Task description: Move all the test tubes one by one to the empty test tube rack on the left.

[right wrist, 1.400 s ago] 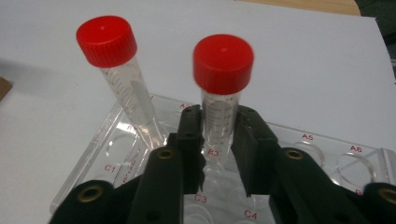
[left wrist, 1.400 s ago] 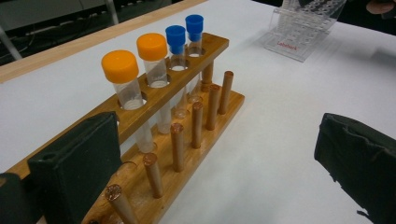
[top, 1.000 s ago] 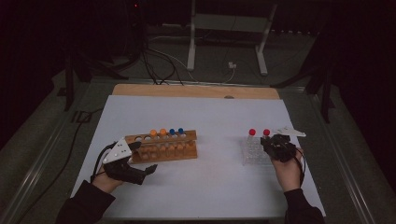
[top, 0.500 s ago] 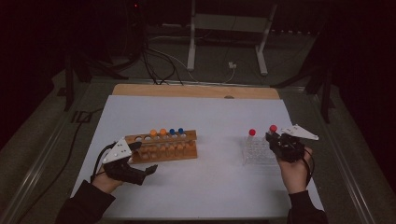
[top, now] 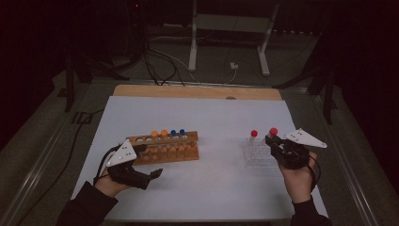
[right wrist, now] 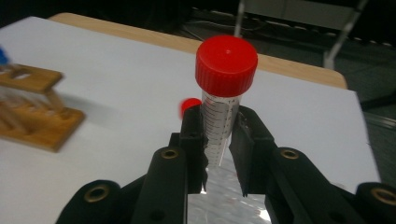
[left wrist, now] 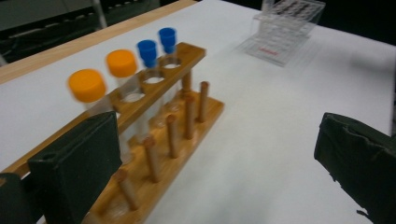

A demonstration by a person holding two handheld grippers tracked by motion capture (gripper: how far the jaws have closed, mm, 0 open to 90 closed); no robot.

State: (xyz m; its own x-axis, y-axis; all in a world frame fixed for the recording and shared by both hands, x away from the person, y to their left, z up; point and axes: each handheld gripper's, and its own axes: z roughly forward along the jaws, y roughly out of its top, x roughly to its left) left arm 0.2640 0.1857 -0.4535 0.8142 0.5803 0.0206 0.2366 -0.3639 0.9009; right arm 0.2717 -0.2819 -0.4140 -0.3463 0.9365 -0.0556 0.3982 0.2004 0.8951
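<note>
- Since the earlier frames, the right gripper [top: 273,140] had lifted the red-capped tube [right wrist: 222,95] clear of the clear plastic rack [top: 259,157] and drawn it a little toward the person's right; a second ago the gripper sat lower, over the rack.
- The red-capped tube was a clear plastic cylinder with fine black graduation marks printed down its wall and a ribbed, bright red screw cap [top: 273,131] on top.
- Its long axis stood close to upright, cap at the top and the lower end pointing down toward the rack; the lower end was hidden behind the jaws in the right gripper view.
- The right gripper's jaws were pressed against the tube's wall just below the cap, one on each side, pinching it.
- The tube hung just above the right edge of the clear plastic rack, which stood on the white table [top: 216,117].
- A second red-capped tube [top: 254,134] stood upright in the rack, just to the left of the held one.
- The left gripper [top: 153,174] rested on the table with its jaws spread wide and nothing between them, just in front of the wooden rack [left wrist: 154,154].
- The wooden rack held two orange-capped tubes [left wrist: 87,86] and two blue-capped tubes [left wrist: 147,50], all upright, well apart from the plastic rack.
</note>
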